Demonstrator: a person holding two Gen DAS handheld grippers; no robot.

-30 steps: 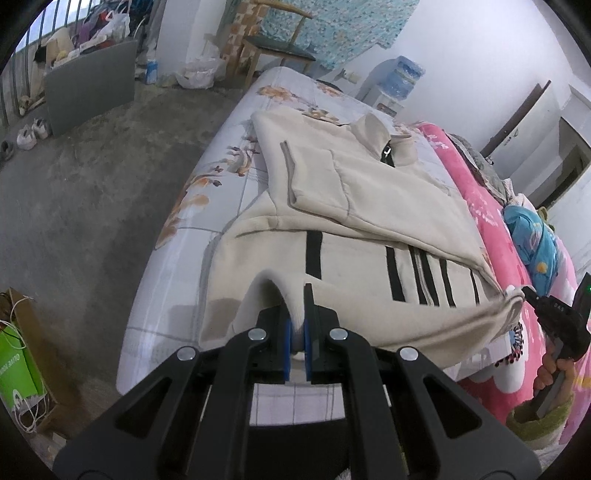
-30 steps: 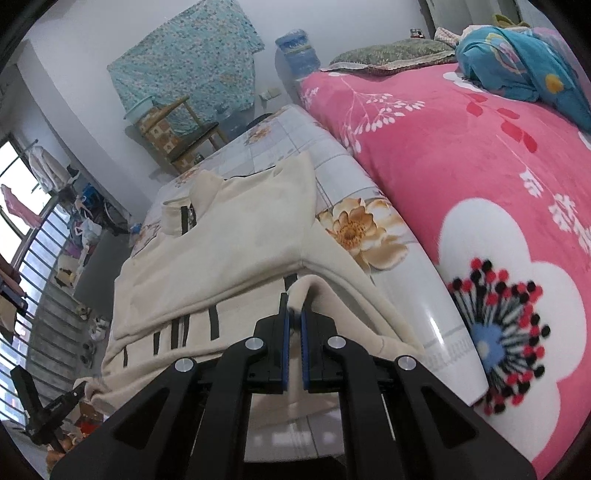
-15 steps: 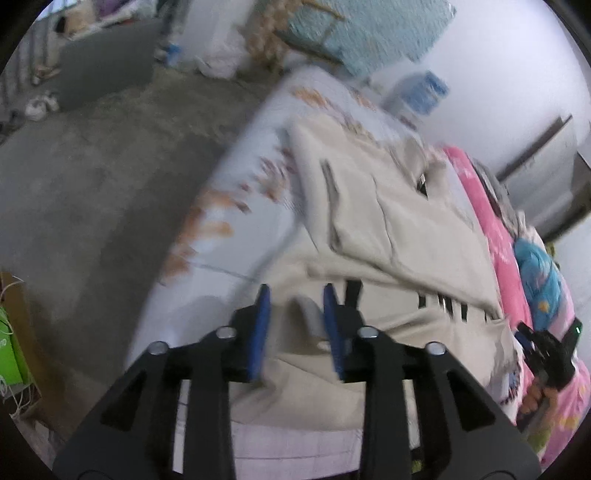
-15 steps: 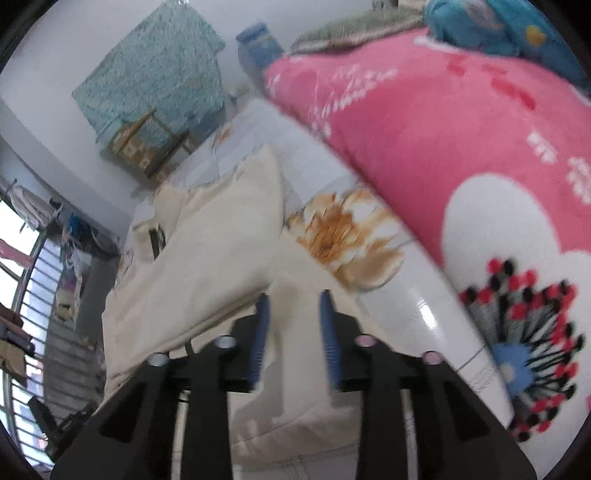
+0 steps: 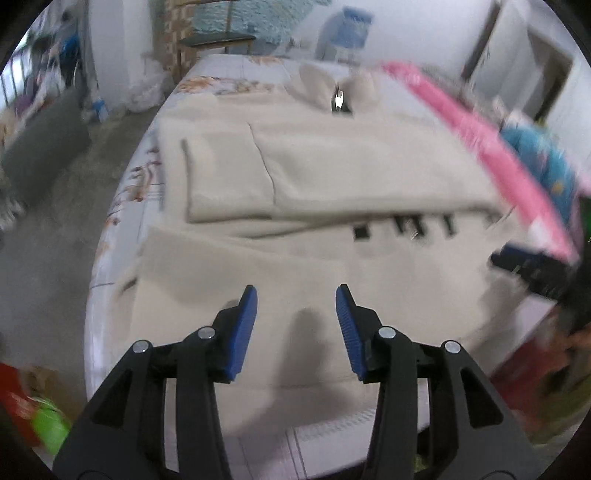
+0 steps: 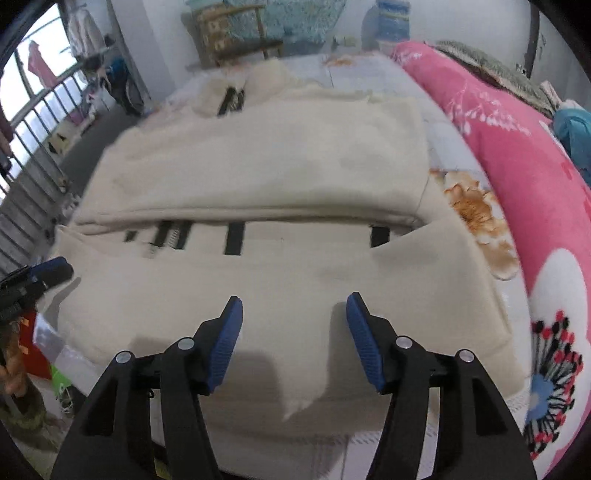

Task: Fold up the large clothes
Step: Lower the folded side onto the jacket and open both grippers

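A large cream sweater point(image 5: 332, 173) with black stripes lies on the bed, its sleeves folded across the body and its zip collar at the far end. The same sweater point(image 6: 266, 166) fills the right wrist view, its near hem folded up towards the stripes. My left gripper point(image 5: 295, 301) hovers over the hem's left part; its jaws are opening and nothing is between them. My right gripper point(image 6: 293, 308) hovers over the right part of the hem, jaws also opening and empty. Each gripper shows at the other view's edge: the right gripper point(image 5: 532, 269), the left gripper point(image 6: 33, 277).
The bed sheet point(image 6: 439, 136) has a floral print. A pink flowered blanket point(image 6: 517, 177) runs along the right side, with a blue cloth point(image 6: 572, 129) on it. Concrete floor point(image 5: 66, 221) lies to the left. A wooden chair point(image 6: 236, 33) and a water dispenser point(image 5: 347, 22) stand past the bed.
Both grippers were shut on the sweater's hem a second ago; they have let go, and the hem now lies folded on the sweater. Both hands have rolled and shifted over the hem.
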